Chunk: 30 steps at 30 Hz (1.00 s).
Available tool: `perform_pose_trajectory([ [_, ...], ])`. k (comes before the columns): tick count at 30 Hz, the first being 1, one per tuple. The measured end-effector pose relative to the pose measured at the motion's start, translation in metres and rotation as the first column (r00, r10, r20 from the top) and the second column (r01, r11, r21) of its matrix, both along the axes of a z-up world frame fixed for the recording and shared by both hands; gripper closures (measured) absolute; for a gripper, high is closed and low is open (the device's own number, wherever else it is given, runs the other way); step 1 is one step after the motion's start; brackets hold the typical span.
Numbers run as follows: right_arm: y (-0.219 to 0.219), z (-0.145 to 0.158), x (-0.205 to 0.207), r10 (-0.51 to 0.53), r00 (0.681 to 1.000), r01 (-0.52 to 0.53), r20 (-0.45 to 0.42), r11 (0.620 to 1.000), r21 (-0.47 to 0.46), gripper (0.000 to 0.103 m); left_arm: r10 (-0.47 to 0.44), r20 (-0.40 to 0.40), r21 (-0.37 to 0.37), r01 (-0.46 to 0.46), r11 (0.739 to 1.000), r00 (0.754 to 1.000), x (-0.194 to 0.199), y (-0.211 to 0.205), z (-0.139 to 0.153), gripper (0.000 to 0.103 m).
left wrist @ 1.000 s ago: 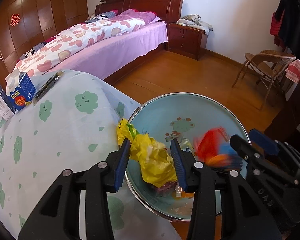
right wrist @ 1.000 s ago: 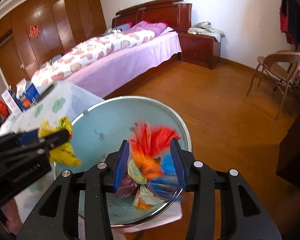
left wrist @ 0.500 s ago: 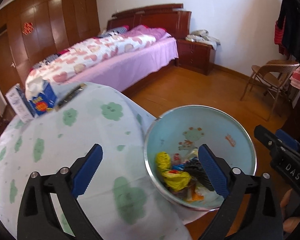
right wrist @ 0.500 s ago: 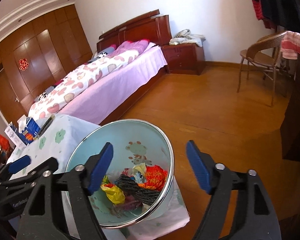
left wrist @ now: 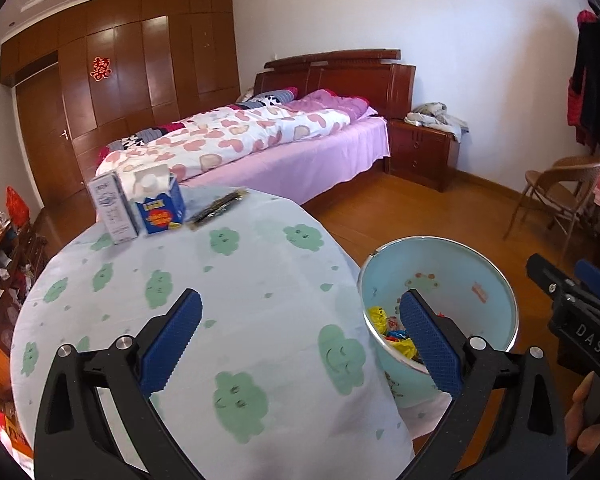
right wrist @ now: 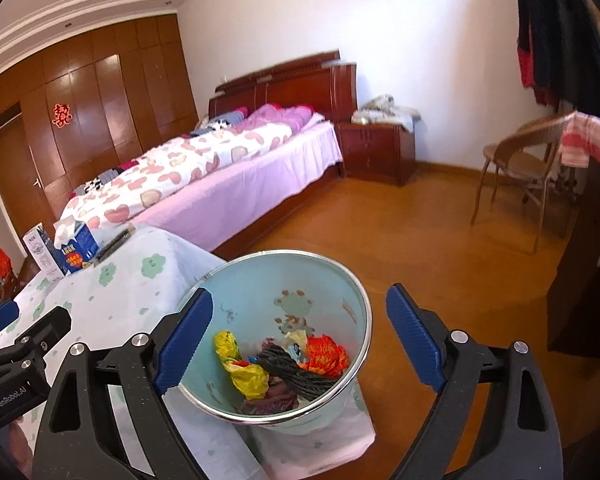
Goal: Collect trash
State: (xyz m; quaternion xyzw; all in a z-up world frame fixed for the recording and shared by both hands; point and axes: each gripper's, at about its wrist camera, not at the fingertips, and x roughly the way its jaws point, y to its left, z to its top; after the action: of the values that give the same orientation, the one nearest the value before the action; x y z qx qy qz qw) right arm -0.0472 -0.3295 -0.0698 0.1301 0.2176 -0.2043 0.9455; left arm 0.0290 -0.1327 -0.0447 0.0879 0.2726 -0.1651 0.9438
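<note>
Both the left gripper [left wrist: 300, 334] and the right gripper [right wrist: 299, 334] have just been spreading their blue-padded jaws and hold nothing. The crumpled yellow, red and dark wrappers [right wrist: 284, 364] lie inside the pale blue metal-rimmed bucket [right wrist: 320, 280], just right of the cloud-print clothed table [left wrist: 220, 280].

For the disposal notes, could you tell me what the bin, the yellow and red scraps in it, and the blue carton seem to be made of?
Bin: likely enamelled or painted metal; glossy pale-blue wall with cartoon print and a bright silvery rim.
Yellow scrap: thin plastic film, crinkled and shiny.
Red scrap: probably plastic wrapper, crumpled and glossy; could be foil.
Blue carton: coated paperboard with a gable top, white cap and printed faces.
</note>
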Motion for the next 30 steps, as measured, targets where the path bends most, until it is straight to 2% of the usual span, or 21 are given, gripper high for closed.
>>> perform_pose_trajectory([
  [6,0.024,0.015,-0.025,-0.032,0.996,0.038,0.086,0.997,-0.072,0.014,0.01,0.057,-0.025,-0.008,1.0,0.998,-0.023,0.014,0.017,0.006],
  [12,0.033,0.023,-0.033,-0.037,0.993,0.048,0.11,0.994,-0.102,0.013,0.0,0.109,-0.053,0.006,0.999,0.994,-0.041,0.021,0.033,0.006],
  [18,0.021,0.034,-0.046,-0.047,0.991,0.058,0.121,0.994,-0.09,0.013,0.003,0.111,-0.056,0.003,0.998,0.994,-0.045,0.021,0.036,0.006],
  [30,0.019,0.035,-0.048,-0.055,0.992,0.065,0.115,0.995,-0.079,0.013,0.028,0.107,-0.049,-0.023,0.999,0.994,-0.043,0.023,0.036,0.006],
])
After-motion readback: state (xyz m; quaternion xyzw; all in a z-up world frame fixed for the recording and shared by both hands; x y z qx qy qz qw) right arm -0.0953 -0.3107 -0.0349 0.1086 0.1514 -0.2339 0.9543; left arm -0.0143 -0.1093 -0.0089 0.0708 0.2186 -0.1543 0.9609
